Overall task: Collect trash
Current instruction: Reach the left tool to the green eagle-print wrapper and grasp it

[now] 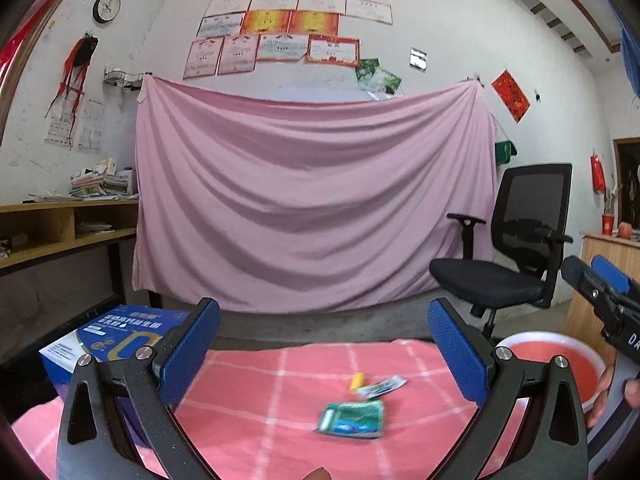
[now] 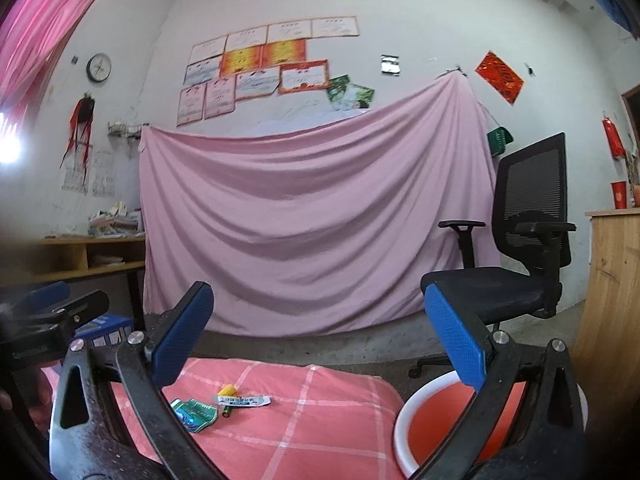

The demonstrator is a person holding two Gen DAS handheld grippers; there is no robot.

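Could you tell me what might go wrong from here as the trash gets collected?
The green wrapper, white sachet and yellow piece lie close together, so one grab may drag a neighbour. The flat wrapper may make the tongs pinch the pink cloth. The basin sits beyond the cloth's edge, so a drop might miss.

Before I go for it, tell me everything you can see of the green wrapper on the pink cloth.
The green wrapper is a flat, crinkled foil-like sachet, glossy green with a blue patch and a pale strip at one end; its print is too blurred to read. It looks torn open and empty, lying flat on the pink checked cloth. A white sachet and a small yellow piece lie just behind it; whether they touch it is unclear. Neither gripper touches it.
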